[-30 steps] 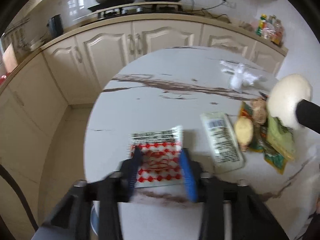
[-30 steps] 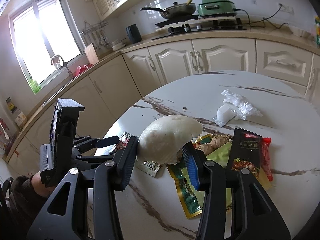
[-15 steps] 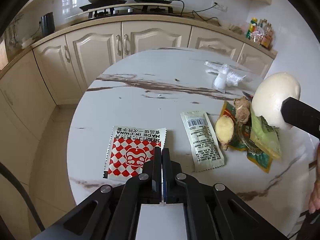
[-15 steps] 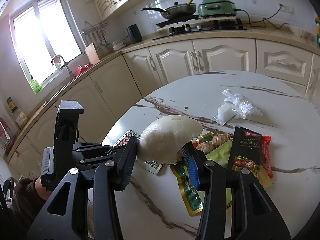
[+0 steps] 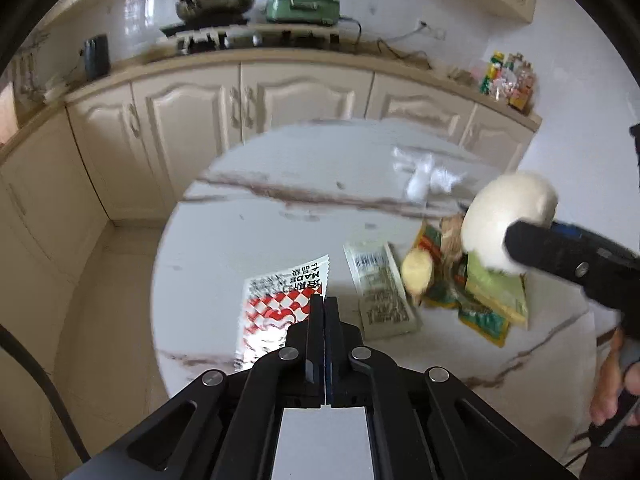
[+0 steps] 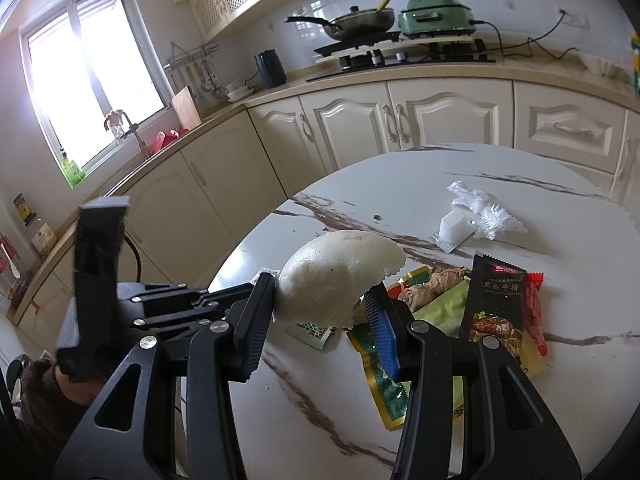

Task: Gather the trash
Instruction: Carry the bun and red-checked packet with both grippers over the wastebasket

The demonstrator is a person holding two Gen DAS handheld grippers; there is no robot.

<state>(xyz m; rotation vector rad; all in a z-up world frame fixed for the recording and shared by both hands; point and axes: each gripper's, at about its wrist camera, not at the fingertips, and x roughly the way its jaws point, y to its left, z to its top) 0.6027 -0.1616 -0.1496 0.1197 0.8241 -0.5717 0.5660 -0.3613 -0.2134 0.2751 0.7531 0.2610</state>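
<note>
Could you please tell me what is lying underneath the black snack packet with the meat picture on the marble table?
Under the black snack packet a red wrapper sticks out on its right, a yellow wrapper at its lower end and a light green packet to its left. How far they reach beneath it is hidden.

Round white marble-look worktop with brown veins. Lying on it: crumpled clear plastic at upper right, a black snack packet, green wrappers, ginger pieces, and a pale barcoded sachet lower center.

Red-checked wrapper: "MADE IN", upside down; rest illegible.
</note>
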